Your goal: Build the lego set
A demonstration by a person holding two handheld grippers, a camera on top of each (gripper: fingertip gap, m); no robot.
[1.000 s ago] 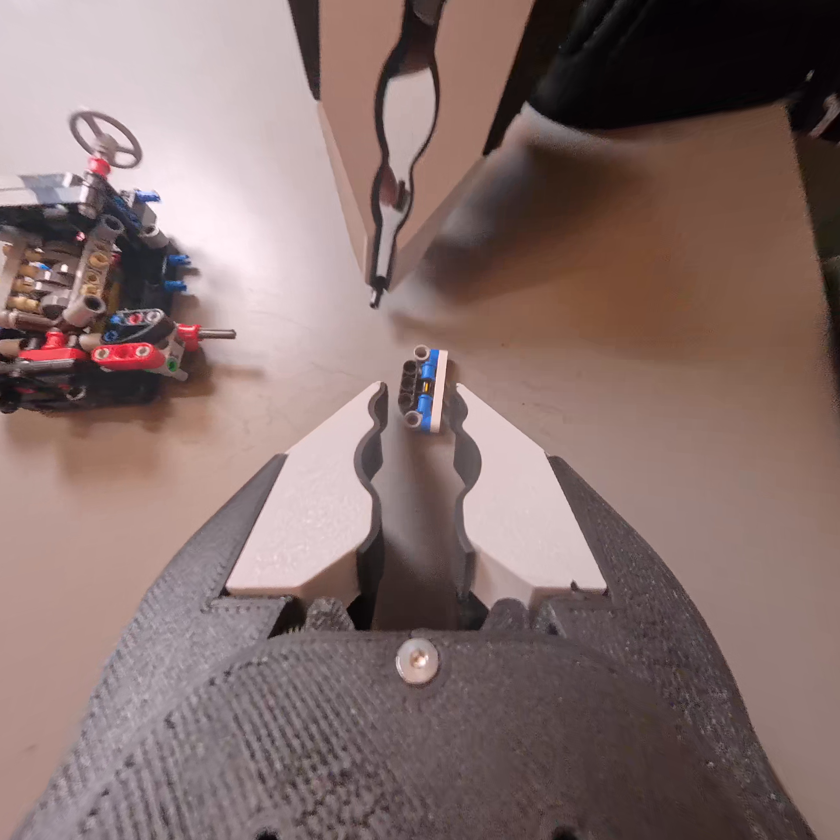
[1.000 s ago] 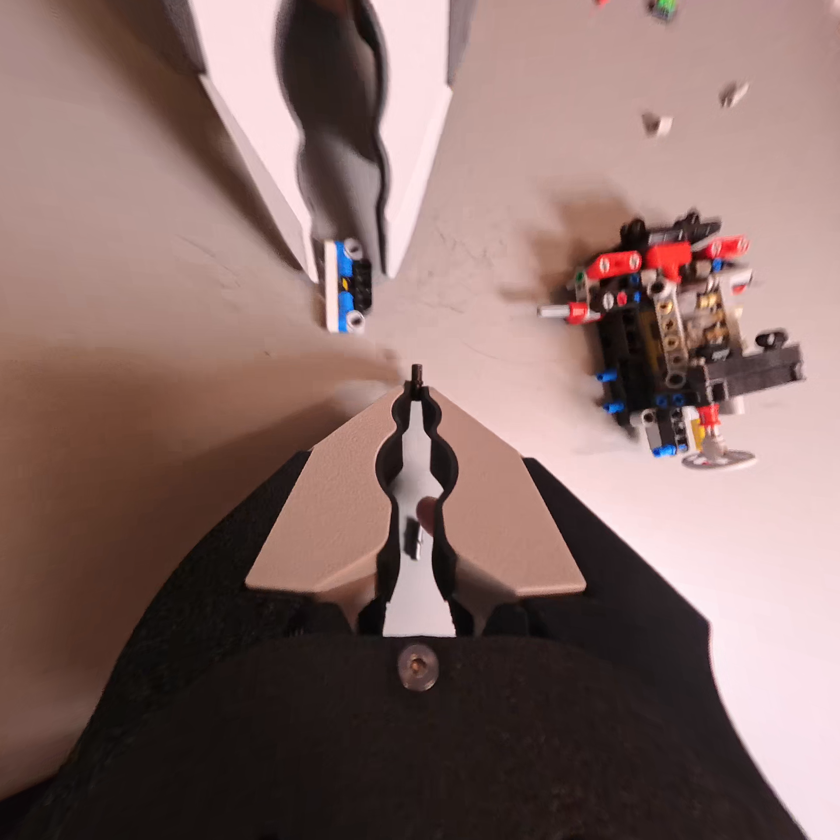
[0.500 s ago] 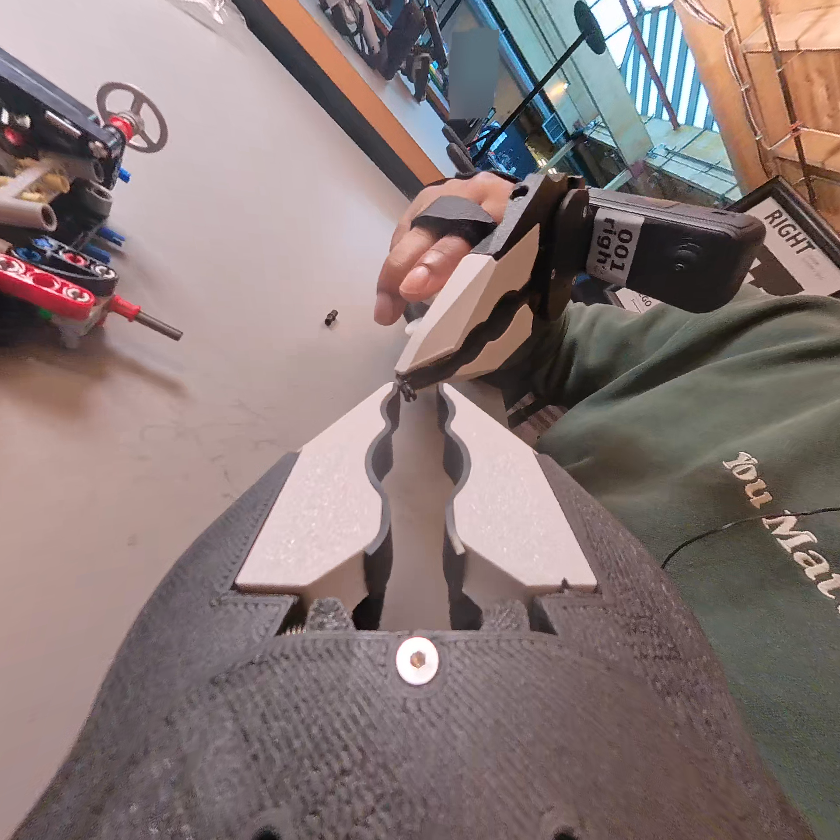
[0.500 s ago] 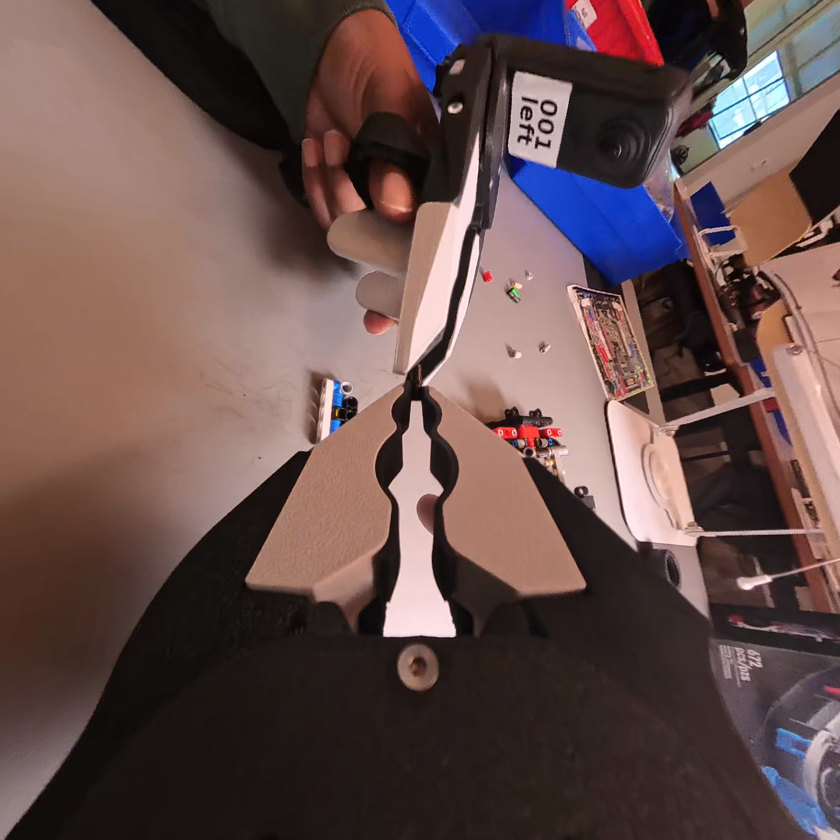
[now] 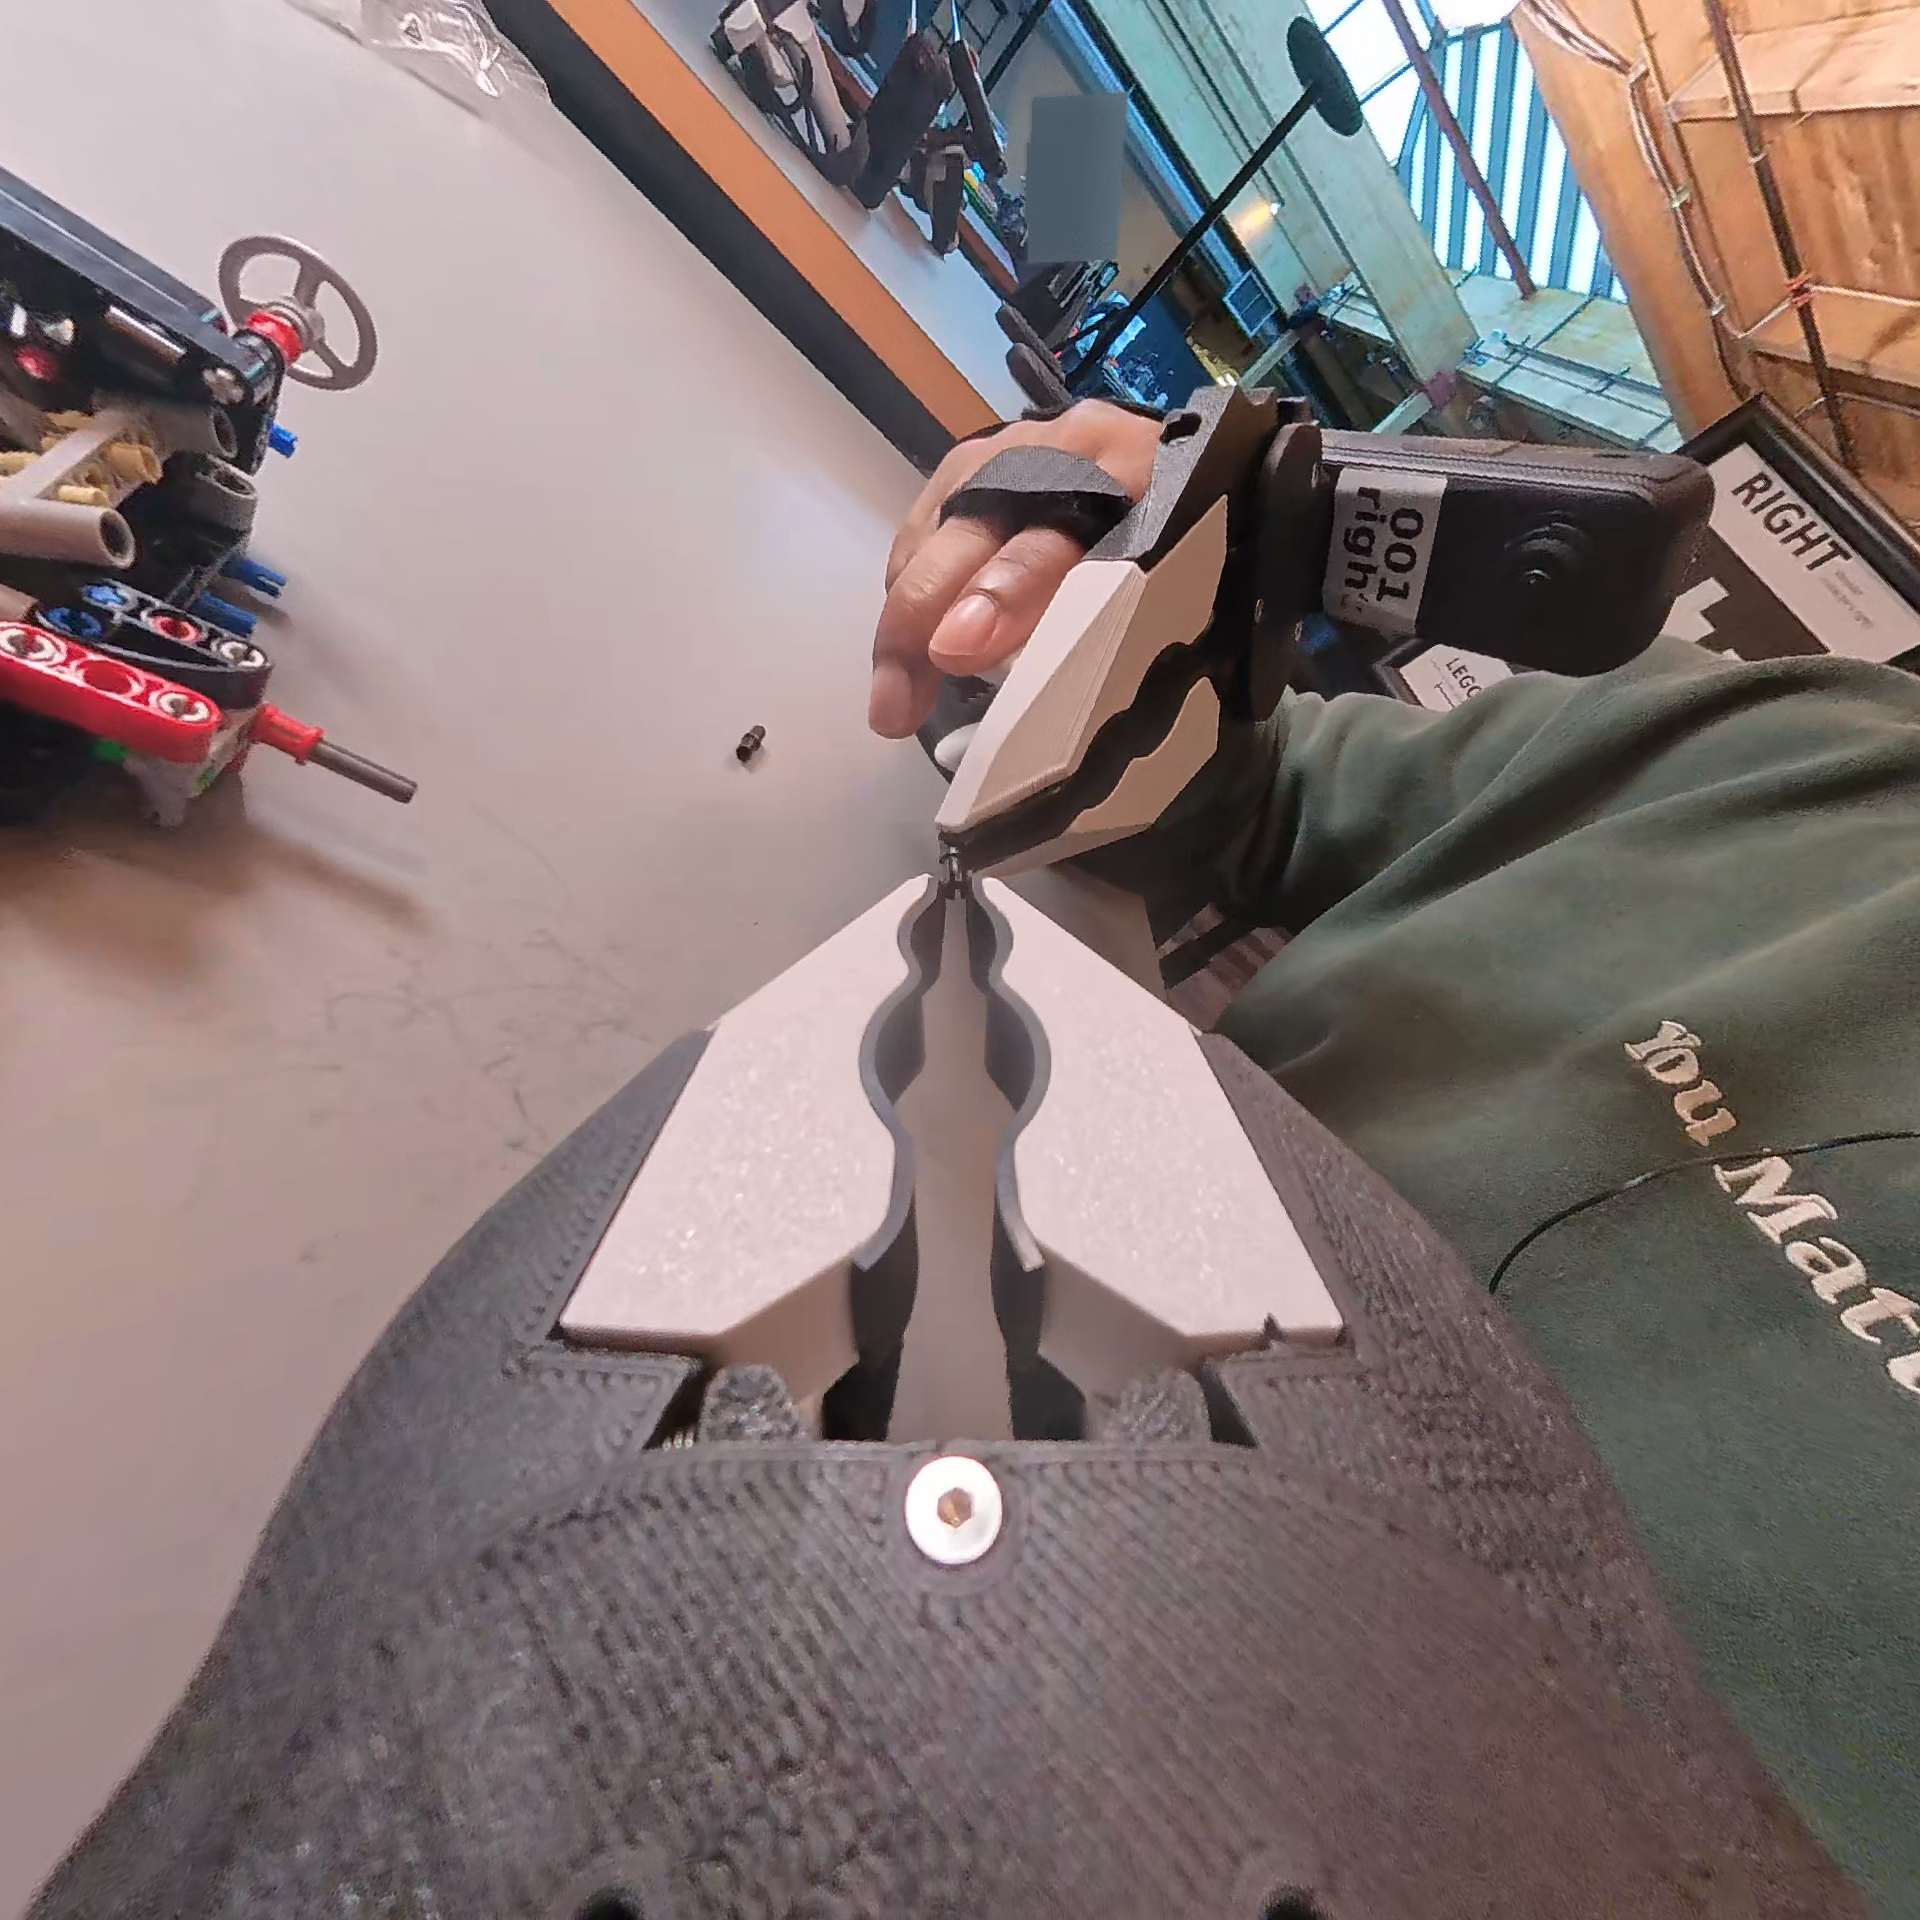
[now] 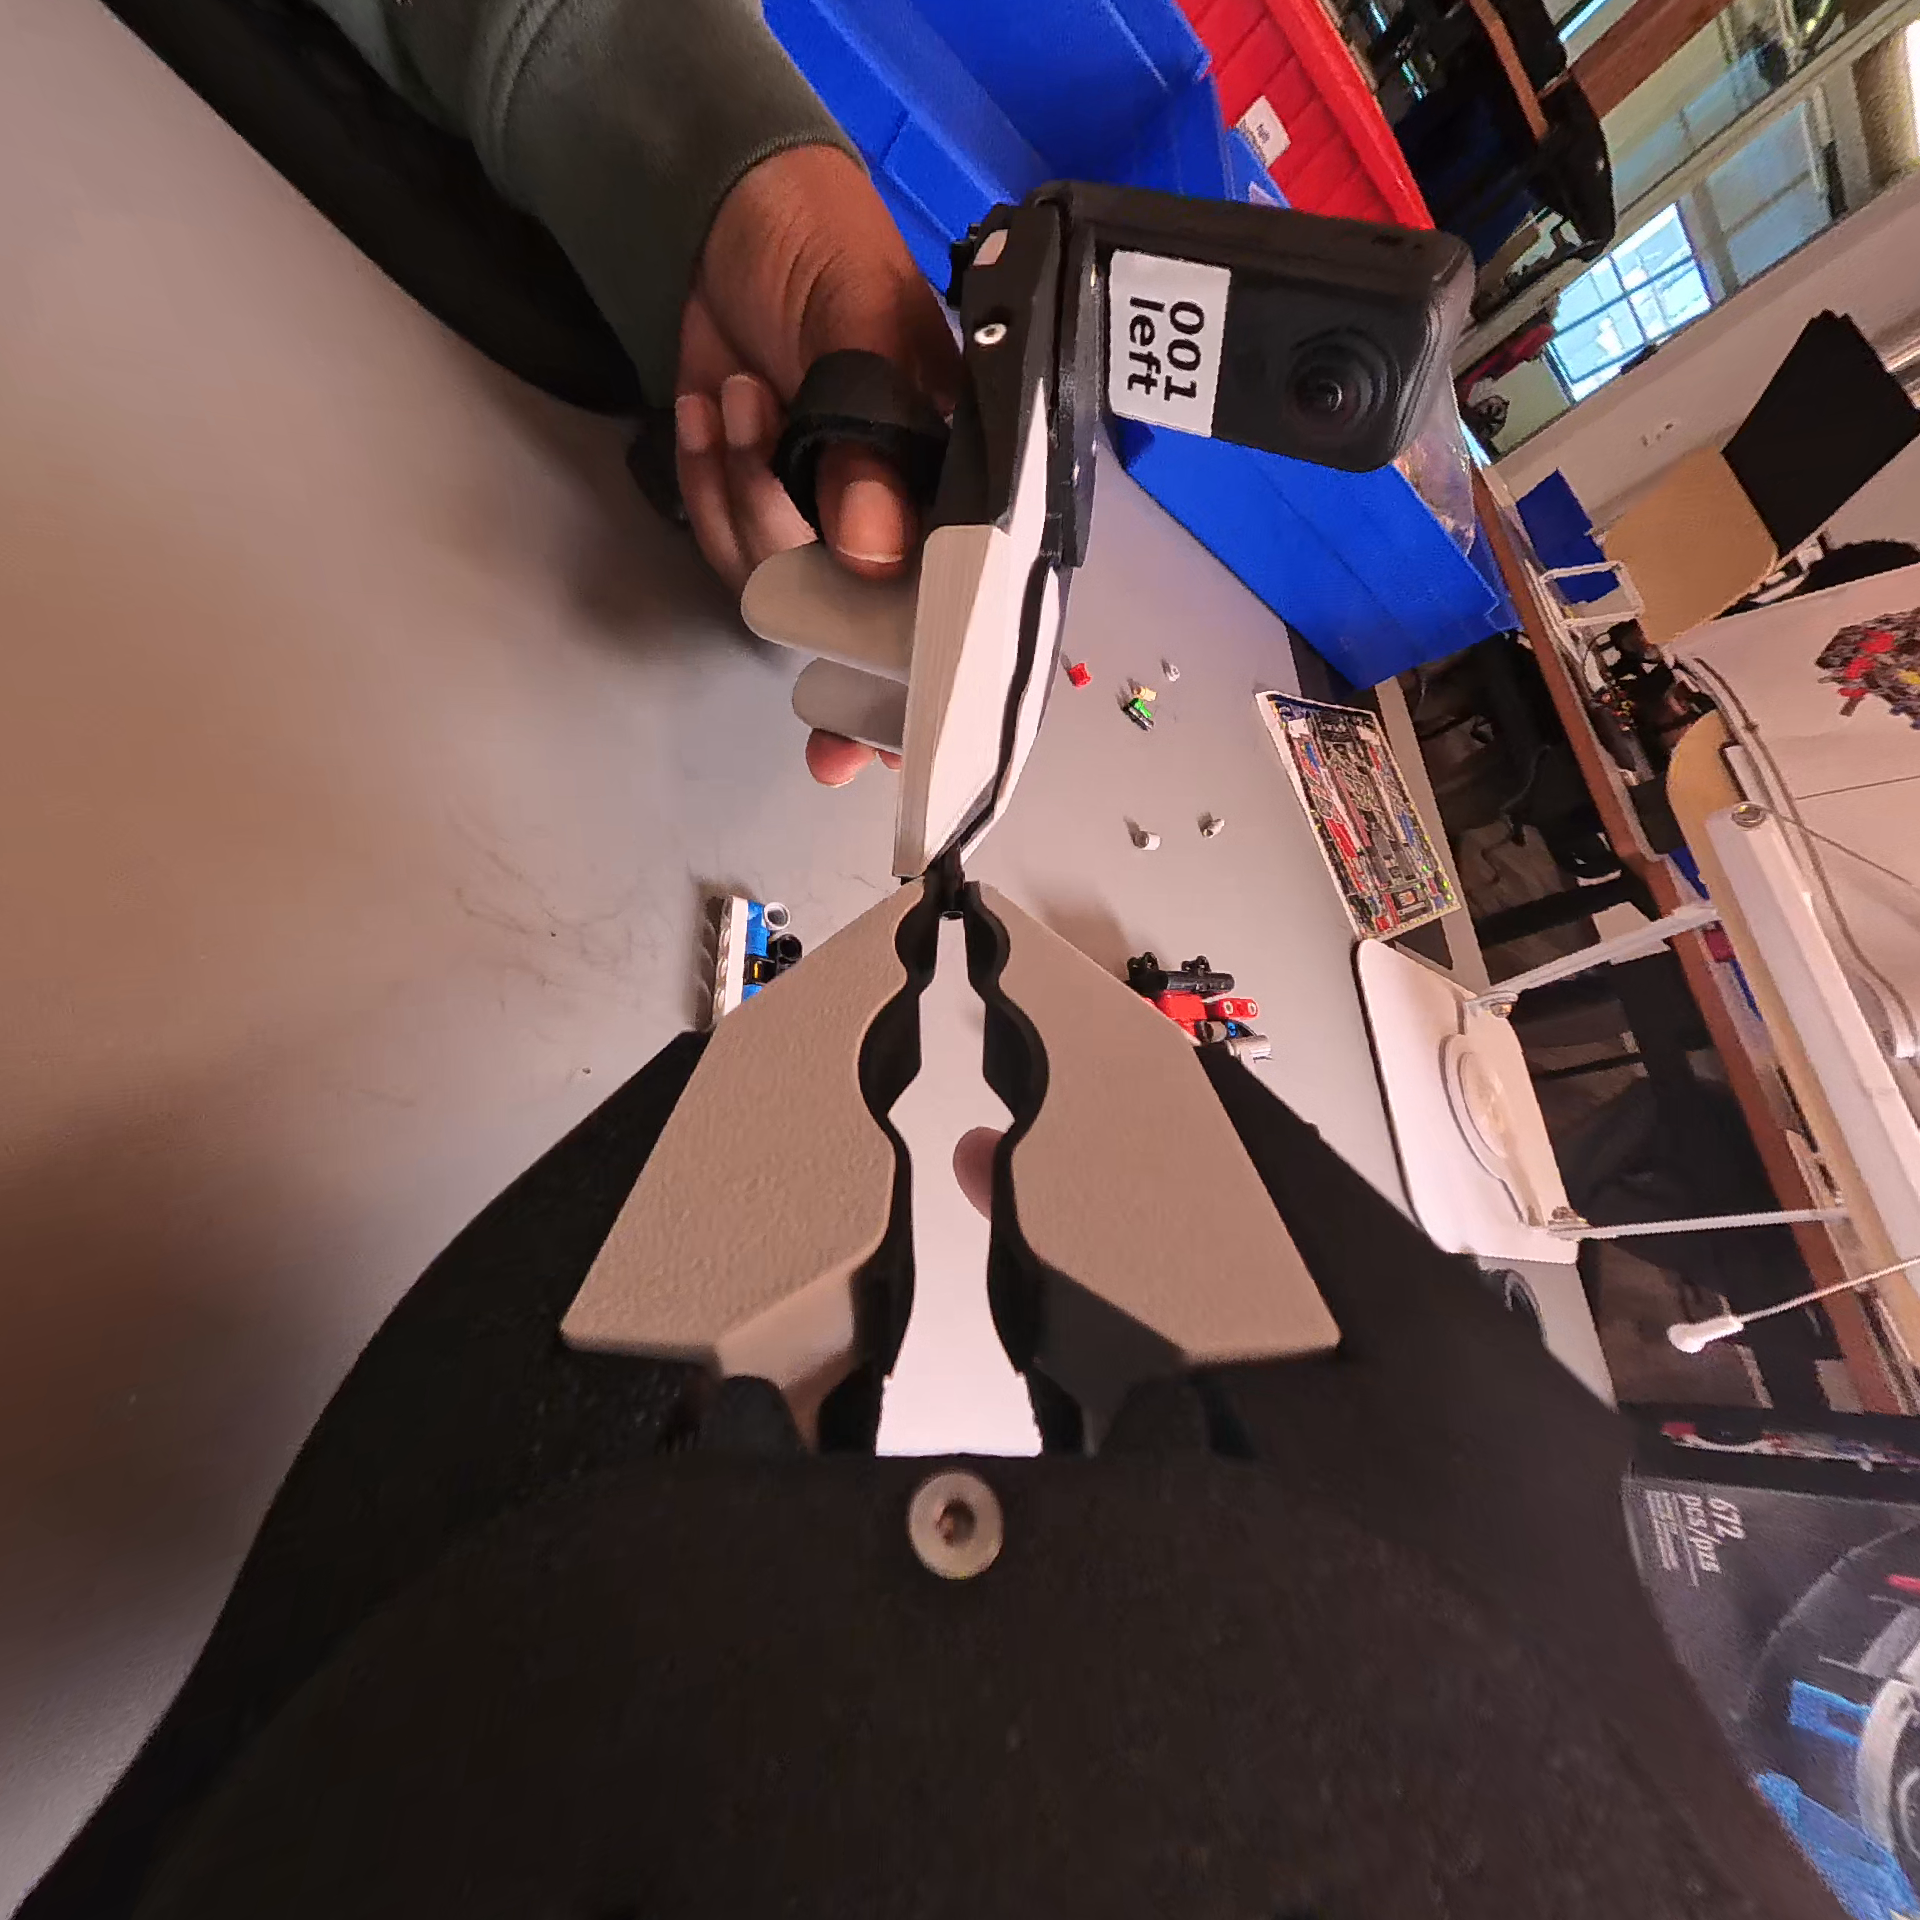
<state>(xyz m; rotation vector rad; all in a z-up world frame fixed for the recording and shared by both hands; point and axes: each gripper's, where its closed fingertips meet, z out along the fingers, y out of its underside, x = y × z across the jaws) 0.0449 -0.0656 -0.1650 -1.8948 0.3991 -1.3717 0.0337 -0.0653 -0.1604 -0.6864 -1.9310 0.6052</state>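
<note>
Your left gripper (image 5: 951, 883) and your right gripper (image 6: 948, 896) are meeting tip to tip above the grey table (image 5: 582, 436), and both are pinching one tiny black pin (image 5: 949, 869) between them, with their tips pressed nearly together on it. Farther off, at 11 o'clock in the right wrist view, a small blue and white lego piece (image 6: 750, 948) is lying flat. At 10 o'clock in the left wrist view, the half-built lego car (image 5: 114, 540) is sitting, and a loose black peg (image 5: 750, 744) is lying near it.

A printed white sticker (image 5: 1382, 556) sits on the black camera (image 5: 1538, 561); a lettered sign (image 5: 1797, 520) behind it, a lettered sweatshirt (image 5: 1558, 1039) below.
</note>
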